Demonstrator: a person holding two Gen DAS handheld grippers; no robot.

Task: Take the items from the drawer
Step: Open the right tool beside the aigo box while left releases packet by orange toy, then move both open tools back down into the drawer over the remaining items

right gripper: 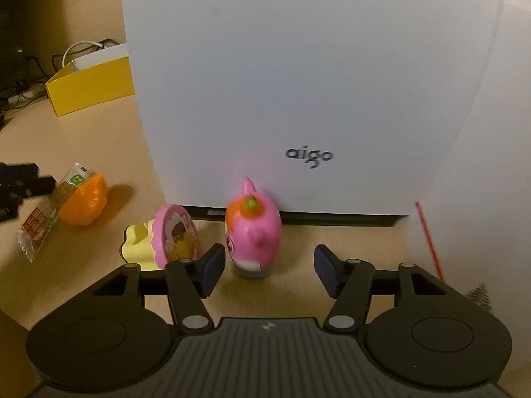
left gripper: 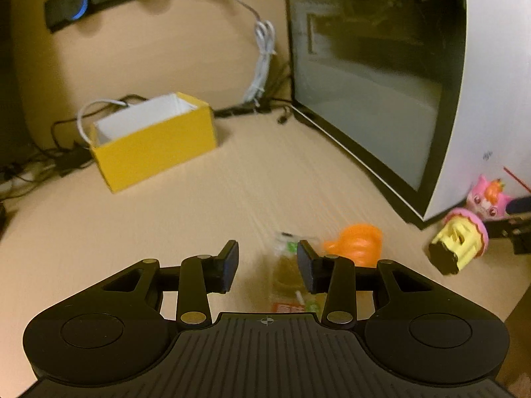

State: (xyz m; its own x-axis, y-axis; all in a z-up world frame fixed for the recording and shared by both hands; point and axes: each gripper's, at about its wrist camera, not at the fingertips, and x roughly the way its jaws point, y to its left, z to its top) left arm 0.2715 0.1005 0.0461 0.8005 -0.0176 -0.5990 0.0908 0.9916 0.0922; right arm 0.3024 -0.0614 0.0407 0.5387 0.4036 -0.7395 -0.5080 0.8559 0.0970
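Both grippers hang low over the wooden desk (left gripper: 166, 219), each above something already lying out on it. No drawer shows in either view, so I judge the items are out and being set down in front of the white computer case (right gripper: 298, 83).

The right gripper (right gripper: 268, 270) has its jaws apart. The pink toy (right gripper: 254, 232) stands upright between them, hard by the left pad (right gripper: 212, 268) — I cannot tell whether it touches — with a clear gap to the right pad. Nothing is squeezing it, so it stands free, its base on the desk just in front of the case's lower edge. Its long axis runs up and down, across the line of the jaws.

The left gripper (left gripper: 268, 265) is also apart, and the snack packet (left gripper: 287, 275) lies flat on the desk below the gap, nearer the right pad. The packet's long axis runs roughly along the gripper's pointing line, away toward the orange toy (left gripper: 356, 243), which sits just beyond the packet's far end.

Between the two hands lies the cupcake toy (right gripper: 166, 242), tipped on its side — just left of the right gripper, so the right hand is nearer to it. The yellow box (left gripper: 156, 142) sits well apart, farther back on the desk.
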